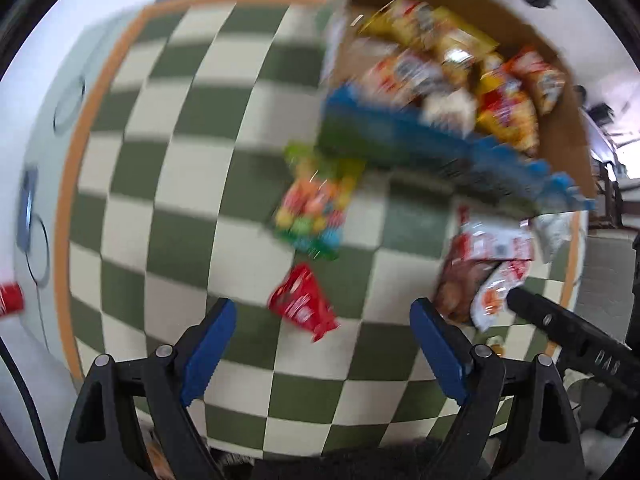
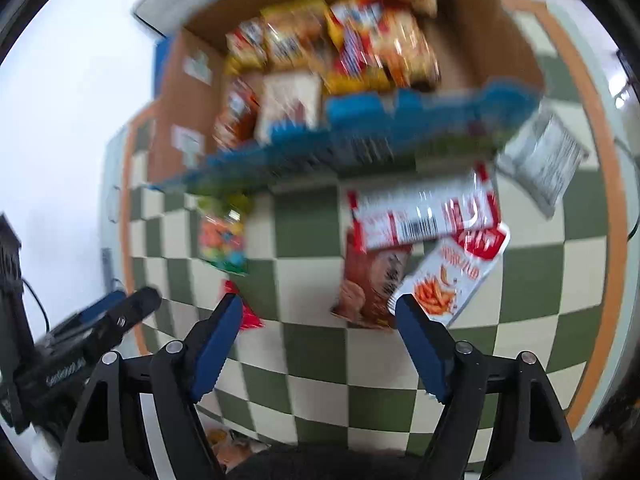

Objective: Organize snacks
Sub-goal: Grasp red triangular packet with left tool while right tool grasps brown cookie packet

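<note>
An open cardboard box (image 1: 560,140) with a blue front edge holds several yellow and red snack bags (image 1: 504,112). In front of it on the checkered cloth lie a colourful candy bag (image 1: 316,208), a small red packet (image 1: 302,306) and a pile of packets (image 1: 488,264). My left gripper (image 1: 324,312) hangs open above the red packet, holding nothing. In the right wrist view the box (image 2: 492,36) is at the top. My right gripper (image 2: 318,308) is open and empty, with the brown packet (image 2: 372,280) and white fries packet (image 2: 452,276) just beyond its right finger. The red packet (image 2: 250,318) peeks from behind its left finger.
A red-and-white packet (image 2: 424,216) tops the pile and a silver packet (image 2: 540,156) lies by the box's right corner. The green-and-cream cloth (image 1: 180,160) has an orange border (image 1: 76,168) on a white table. A red object (image 1: 10,300) shows at the left edge.
</note>
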`<move>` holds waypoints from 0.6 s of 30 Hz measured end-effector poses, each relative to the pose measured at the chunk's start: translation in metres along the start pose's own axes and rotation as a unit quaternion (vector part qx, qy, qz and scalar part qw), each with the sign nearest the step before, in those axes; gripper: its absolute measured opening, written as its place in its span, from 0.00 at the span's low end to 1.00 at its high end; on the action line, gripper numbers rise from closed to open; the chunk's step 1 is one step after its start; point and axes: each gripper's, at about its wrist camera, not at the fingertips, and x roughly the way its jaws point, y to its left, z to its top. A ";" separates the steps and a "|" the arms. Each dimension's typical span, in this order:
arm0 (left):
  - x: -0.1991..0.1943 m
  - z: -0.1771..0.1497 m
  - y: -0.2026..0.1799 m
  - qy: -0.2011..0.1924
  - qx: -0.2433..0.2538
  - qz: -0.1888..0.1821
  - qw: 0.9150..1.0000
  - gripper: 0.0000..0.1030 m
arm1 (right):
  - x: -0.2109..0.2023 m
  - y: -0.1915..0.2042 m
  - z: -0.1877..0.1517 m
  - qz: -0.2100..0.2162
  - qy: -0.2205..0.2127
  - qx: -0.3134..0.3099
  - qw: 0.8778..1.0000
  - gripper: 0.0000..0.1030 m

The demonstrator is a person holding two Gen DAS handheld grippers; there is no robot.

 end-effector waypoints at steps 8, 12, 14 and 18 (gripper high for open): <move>0.067 -0.002 0.028 0.077 -0.055 -0.021 0.995 0.86 | 0.072 -0.023 0.014 -0.043 0.051 0.043 0.997 0.70; 0.086 -0.002 0.028 0.096 -0.066 -0.032 0.993 0.86 | 0.088 -0.025 0.019 -0.063 0.063 0.049 0.995 0.70; 0.095 -0.002 0.025 0.110 -0.064 -0.041 0.991 0.86 | 0.093 -0.024 0.020 -0.071 0.069 0.047 0.994 0.70; 0.107 -0.005 0.022 0.122 -0.067 -0.048 0.989 0.84 | 0.105 -0.020 0.021 -0.093 0.084 0.040 0.991 0.70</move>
